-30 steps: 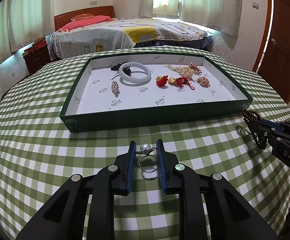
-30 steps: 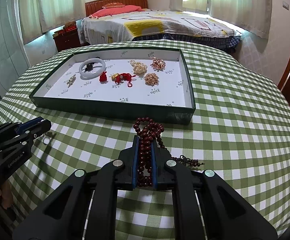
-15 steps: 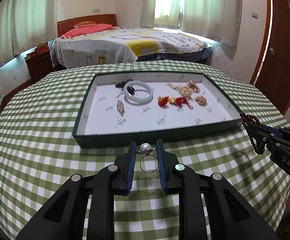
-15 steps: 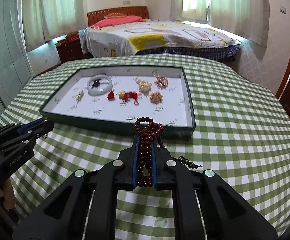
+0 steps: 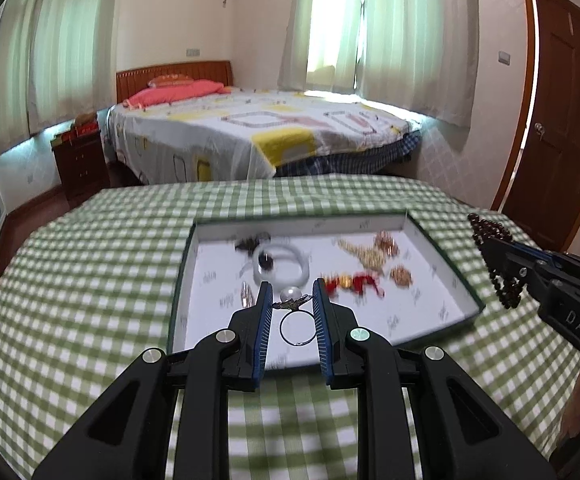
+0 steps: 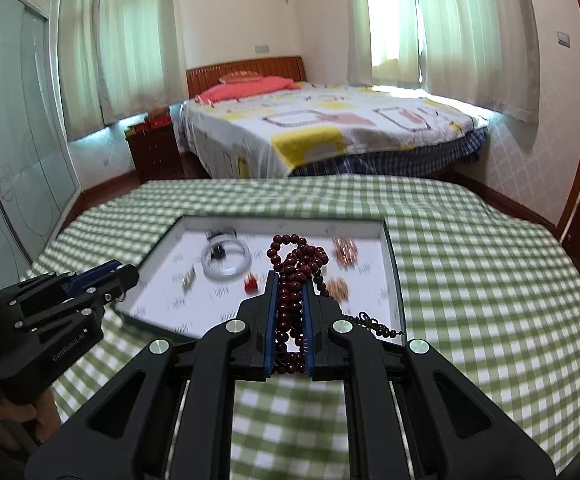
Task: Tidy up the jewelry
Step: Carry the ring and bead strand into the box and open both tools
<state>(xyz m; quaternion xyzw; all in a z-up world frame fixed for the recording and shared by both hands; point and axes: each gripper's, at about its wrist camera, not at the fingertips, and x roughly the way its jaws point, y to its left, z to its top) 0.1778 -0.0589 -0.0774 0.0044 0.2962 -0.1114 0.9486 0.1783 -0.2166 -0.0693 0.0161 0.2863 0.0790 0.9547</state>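
Observation:
My left gripper [image 5: 290,300] is shut on a pearl ring [image 5: 294,314] and holds it in the air above the near edge of the green tray [image 5: 442,250]. My right gripper [image 6: 290,286] is shut on a dark red bead bracelet [image 6: 292,280], also raised over the tray's [image 6: 394,276] near side. The tray's white floor holds a white bangle [image 5: 285,260], red charms [image 5: 354,282] and gold pieces [image 5: 370,254]. The right gripper shows at the right in the left wrist view [image 5: 490,246]. The left gripper shows at the left in the right wrist view [image 6: 125,276].
The tray sits on a round table with a green checked cloth [image 5: 89,260]. A bed [image 5: 257,136] and a wooden nightstand [image 5: 81,160] stand behind the table. A brown door [image 5: 558,120] is at the right.
Both grippers have risen and moved forward, from above the cloth in front of the tray to over its near edge, each still holding its piece. The view is blurred by motion.

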